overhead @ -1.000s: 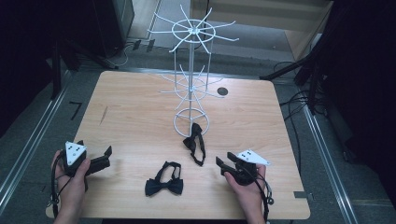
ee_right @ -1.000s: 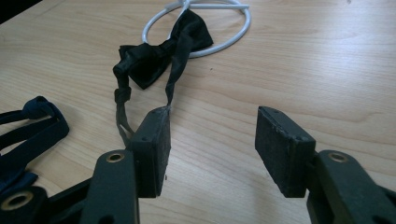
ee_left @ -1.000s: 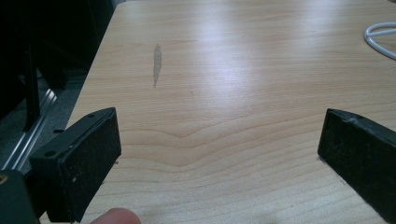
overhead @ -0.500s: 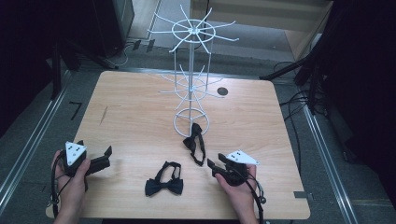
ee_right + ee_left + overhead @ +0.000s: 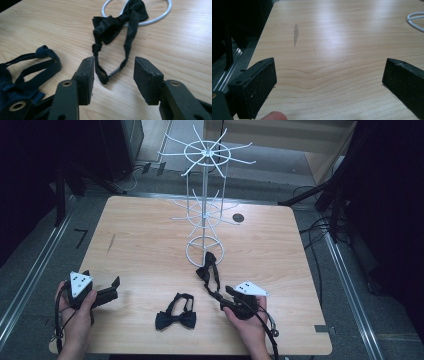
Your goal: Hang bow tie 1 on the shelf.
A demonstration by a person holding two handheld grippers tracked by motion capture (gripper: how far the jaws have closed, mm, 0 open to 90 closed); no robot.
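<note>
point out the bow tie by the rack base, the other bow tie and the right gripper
bow tie by the rack base (image 5: 110, 28), right gripper view, on its knotted bow
other bow tie (image 5: 175, 320), high view, on its bow
right gripper (image 5: 113, 71), right gripper view, midway between its fingertips

Black bow tie (image 5: 117, 23) flat on table, strap loop between fingers.

bow ties: 2 (image 5: 175, 319) (image 5: 208, 270) | wire rack: 1 (image 5: 205, 210) | grippers: 2 (image 5: 116, 287) (image 5: 226, 296)

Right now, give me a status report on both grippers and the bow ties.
Left gripper open, over bare table. Right gripper closing, fingers astride strap of bow tie by the rack, not pinching yet. Second bow tie lies clear.
</note>
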